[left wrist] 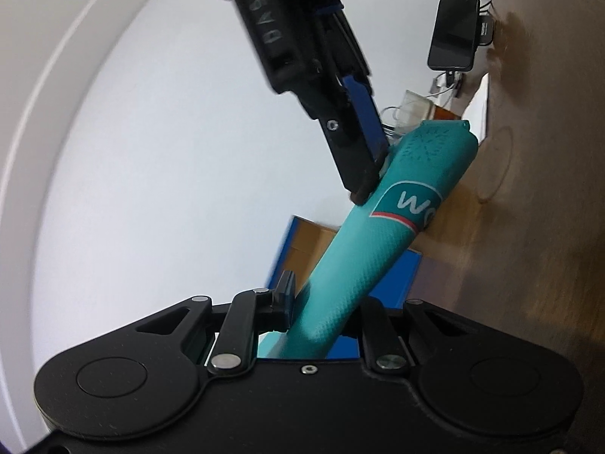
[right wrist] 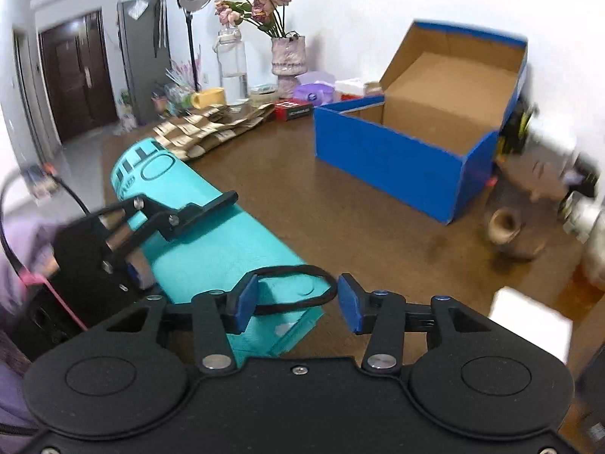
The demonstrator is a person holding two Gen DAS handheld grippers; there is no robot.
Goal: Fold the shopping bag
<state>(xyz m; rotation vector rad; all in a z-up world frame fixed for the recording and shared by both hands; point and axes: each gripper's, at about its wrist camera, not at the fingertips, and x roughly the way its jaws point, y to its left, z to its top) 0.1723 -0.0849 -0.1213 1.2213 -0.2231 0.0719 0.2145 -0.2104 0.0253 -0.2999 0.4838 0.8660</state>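
The shopping bag (left wrist: pixel 382 223) is teal with a white logo, rolled into a tight tube. In the left wrist view my left gripper (left wrist: pixel 325 310) is shut on the roll's near end and holds it up, tilted. My right gripper (left wrist: pixel 366 185) comes in from above and its tips touch the roll's side. In the right wrist view the roll (right wrist: pixel 223 242) lies across the brown table (right wrist: pixel 378 234). My right gripper (right wrist: pixel 297 304) is open, and a black elastic loop (right wrist: pixel 302 287) on the roll's end lies between its blue pads (right wrist: pixel 349 304). The left gripper (right wrist: pixel 159 223) clamps the roll's middle.
An open blue cardboard box (right wrist: pixel 408 159) stands on the table at the right. Folded paper bags (right wrist: pixel 211 130), a vase of flowers (right wrist: pixel 287 56), a glass bottle (right wrist: pixel 232 64) and small items line the back. A phone (left wrist: pixel 453 32) hangs at the upper right in the left wrist view.
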